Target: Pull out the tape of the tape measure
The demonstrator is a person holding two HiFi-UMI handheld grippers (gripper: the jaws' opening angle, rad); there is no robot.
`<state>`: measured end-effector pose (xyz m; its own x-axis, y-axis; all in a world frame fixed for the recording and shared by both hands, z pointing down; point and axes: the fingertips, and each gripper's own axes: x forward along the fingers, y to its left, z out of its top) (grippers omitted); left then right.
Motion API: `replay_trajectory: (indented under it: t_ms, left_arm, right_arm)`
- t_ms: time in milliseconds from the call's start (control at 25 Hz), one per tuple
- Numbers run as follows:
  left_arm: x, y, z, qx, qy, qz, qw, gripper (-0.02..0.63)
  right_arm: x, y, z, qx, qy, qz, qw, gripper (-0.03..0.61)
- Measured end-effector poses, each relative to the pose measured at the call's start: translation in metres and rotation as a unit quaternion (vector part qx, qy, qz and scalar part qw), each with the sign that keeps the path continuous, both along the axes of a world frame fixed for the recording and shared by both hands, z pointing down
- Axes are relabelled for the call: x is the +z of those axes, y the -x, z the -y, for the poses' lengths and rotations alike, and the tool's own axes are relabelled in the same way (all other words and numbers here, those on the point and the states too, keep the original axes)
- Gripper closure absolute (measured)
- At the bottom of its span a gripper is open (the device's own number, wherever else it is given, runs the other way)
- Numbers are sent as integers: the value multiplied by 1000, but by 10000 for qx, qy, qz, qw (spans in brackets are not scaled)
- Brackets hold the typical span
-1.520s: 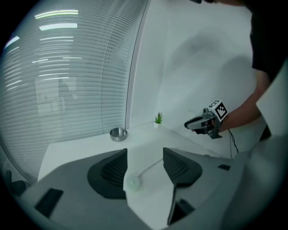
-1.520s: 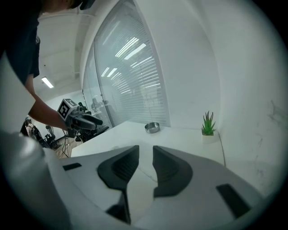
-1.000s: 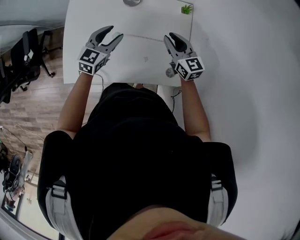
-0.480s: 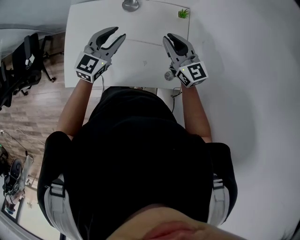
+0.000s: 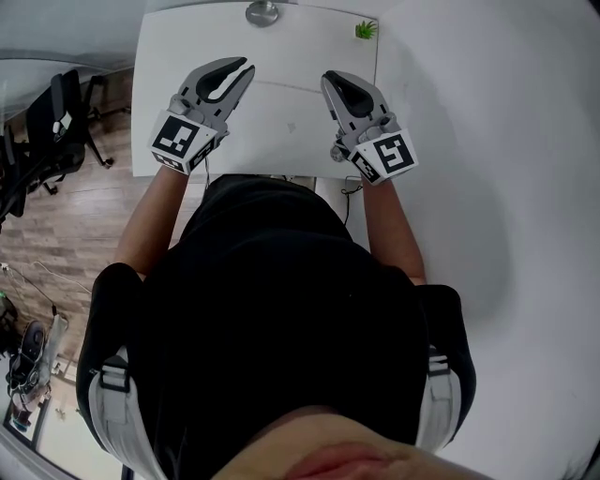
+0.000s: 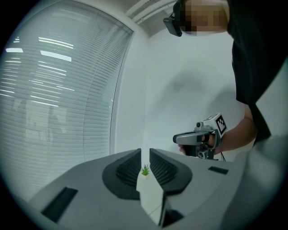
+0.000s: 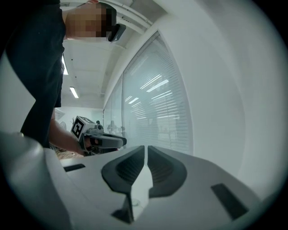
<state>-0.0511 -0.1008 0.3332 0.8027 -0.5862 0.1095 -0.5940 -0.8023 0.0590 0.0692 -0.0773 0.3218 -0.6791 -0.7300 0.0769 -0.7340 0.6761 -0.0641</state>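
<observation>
Head view: round grey disc, judged to be the tape measure (image 5: 262,11), lies at the far edge of the white rectangular table (image 5: 169,56). It is at 1 o'clock from the left gripper (image 5: 246,67), the nearer one, and at 11 o'clock from the right gripper (image 5: 328,80).
Left gripper view: jaws have just been closing to a narrow, empty gap.
Right gripper view: jaws have just been closing and are almost together, holding nothing.

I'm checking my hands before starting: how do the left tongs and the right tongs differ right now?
The left tongs show a narrow slit between the jaws; the right tongs are practically shut. In the head view the left tongs lean toward the right, the right tongs toward the left. Shared: both have just been closing, hold nothing, and hover over the white table.
</observation>
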Motion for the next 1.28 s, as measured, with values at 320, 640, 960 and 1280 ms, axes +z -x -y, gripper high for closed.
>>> replay_trajectory:
  t_ms: [320,640,960,1280]
  left_arm:
    - [-12,-3,-12,114,-60,-144,9998,603]
    - [-25,-6,-20,164,-246,-185,9994,603]
    - [-36,-9,-19,179,-306,-248,9991,603]
    - [-41,-11,-15,150,-385,-234,9989,603]
  right_arm:
    - [-22,14,-10,-23,-207,-1,9998,575]
    - [-35,13,-16,31,-349,117,9993,575]
    - [-50,12,-16,76,-530,97,9985,575]
    - [-52,6,-13,177,-586,23,9981,575]
